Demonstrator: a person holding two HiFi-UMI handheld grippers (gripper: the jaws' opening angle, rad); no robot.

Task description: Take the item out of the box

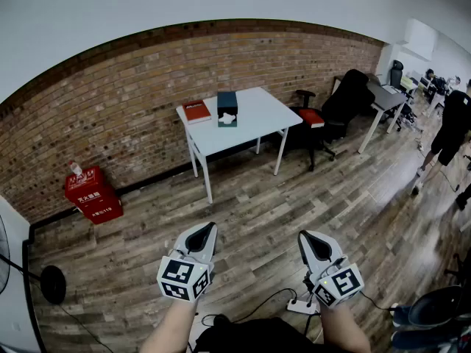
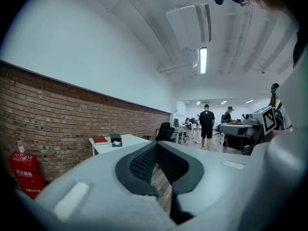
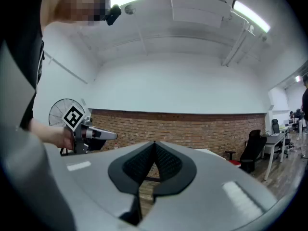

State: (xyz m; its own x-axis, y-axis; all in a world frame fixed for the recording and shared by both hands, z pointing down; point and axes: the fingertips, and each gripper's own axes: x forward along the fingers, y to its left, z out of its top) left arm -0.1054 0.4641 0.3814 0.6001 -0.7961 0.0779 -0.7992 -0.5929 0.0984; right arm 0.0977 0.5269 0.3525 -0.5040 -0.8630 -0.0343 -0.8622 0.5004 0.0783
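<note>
- Left hand-held gripper (image 1: 209,230) and right hand-held gripper (image 1: 305,237): jaws together, nothing between them.
- Far off, the box (image 1: 227,106) stands on the white table (image 1: 259,113), just right of a red book (image 1: 196,111).

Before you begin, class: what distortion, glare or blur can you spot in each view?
Head view: fisheye bows the brick wall into an arc. Left gripper view: ceiling light blows out white; dark corners. Right gripper view: light strip glares, corners dark.
</note>
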